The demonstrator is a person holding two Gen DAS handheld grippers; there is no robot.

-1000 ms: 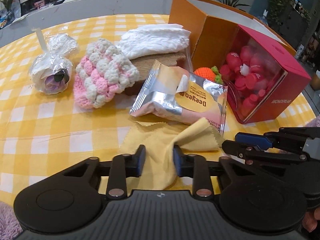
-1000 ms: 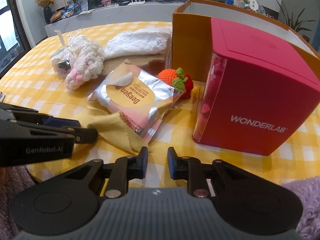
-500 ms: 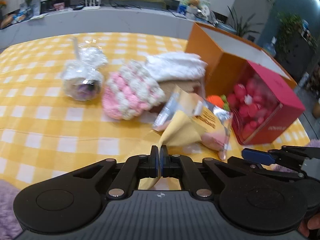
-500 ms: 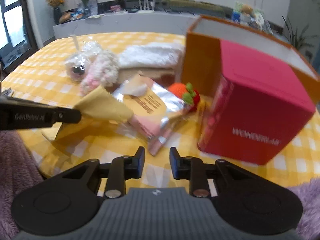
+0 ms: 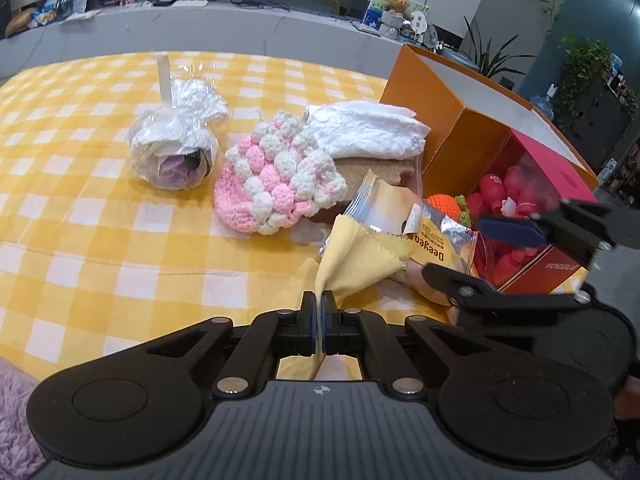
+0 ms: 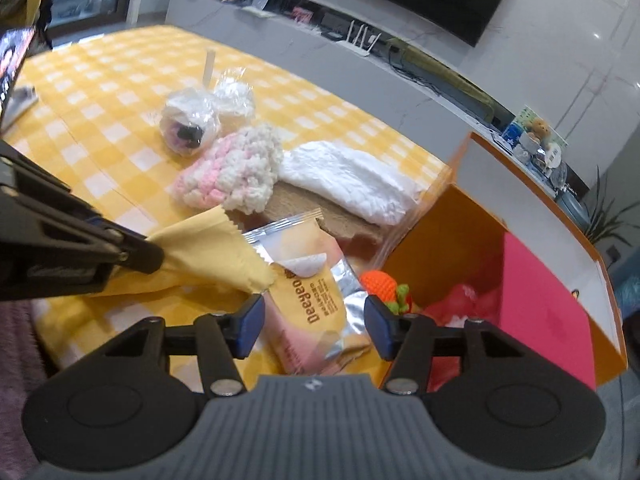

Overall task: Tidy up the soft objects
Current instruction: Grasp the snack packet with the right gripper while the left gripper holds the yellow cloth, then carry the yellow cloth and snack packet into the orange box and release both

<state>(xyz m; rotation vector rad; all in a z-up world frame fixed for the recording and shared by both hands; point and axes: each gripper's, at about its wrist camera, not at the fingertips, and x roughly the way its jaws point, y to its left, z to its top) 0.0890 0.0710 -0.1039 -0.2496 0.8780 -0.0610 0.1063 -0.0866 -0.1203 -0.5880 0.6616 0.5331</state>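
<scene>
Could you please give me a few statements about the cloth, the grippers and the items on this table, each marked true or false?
1. The left gripper is shut on the yellow cloth. True.
2. The right gripper has its jaws closed on the snack packet. False: its jaws have just been opening, and they stand apart with the packet lying beyond them, not pinched.
3. The pink and white crochet piece lies between the wrapped flower and the white folded cloth. True.
4. The orange crochet toy sits on top of the red box. False: it lies on the table beside the orange box.
</scene>
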